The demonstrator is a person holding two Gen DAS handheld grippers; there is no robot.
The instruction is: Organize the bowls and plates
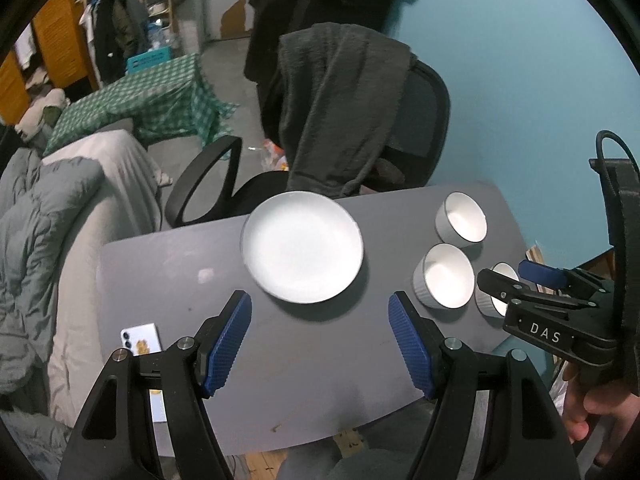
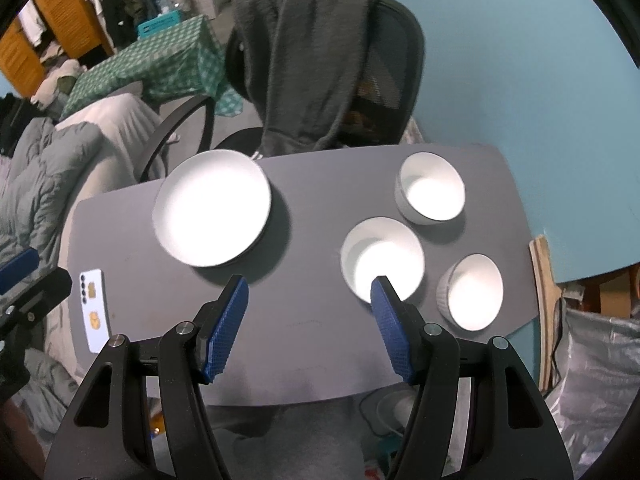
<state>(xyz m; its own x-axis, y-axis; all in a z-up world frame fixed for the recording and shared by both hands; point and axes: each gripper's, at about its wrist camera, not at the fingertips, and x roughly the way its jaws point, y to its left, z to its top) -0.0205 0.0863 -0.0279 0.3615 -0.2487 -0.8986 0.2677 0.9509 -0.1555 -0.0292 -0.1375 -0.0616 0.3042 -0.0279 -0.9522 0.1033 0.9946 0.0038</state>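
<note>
A white plate [image 1: 302, 246] [image 2: 212, 208] lies on the far left part of a small grey table [image 1: 312, 368] [image 2: 304, 320]. Three white ribbed bowls stand apart to its right: a far one [image 1: 462, 218] [image 2: 432, 188], a middle one [image 1: 442, 276] [image 2: 382, 256] and a near-right one [image 1: 496, 290] [image 2: 472, 292]. My left gripper [image 1: 320, 308] is open and empty, above the table just short of the plate. My right gripper [image 2: 310, 292] is open and empty, above the table with its right fingertip [image 2: 382, 292] in front of the middle bowl. It also shows in the left wrist view [image 1: 516, 276].
A white phone [image 1: 141, 338] [image 2: 93, 310] lies near the table's left edge. An office chair [image 1: 416, 120] [image 2: 384, 52] draped with a grey garment stands behind the table. A bed with grey bedding [image 1: 48, 240] is on the left, a blue wall [image 1: 520, 60] on the right.
</note>
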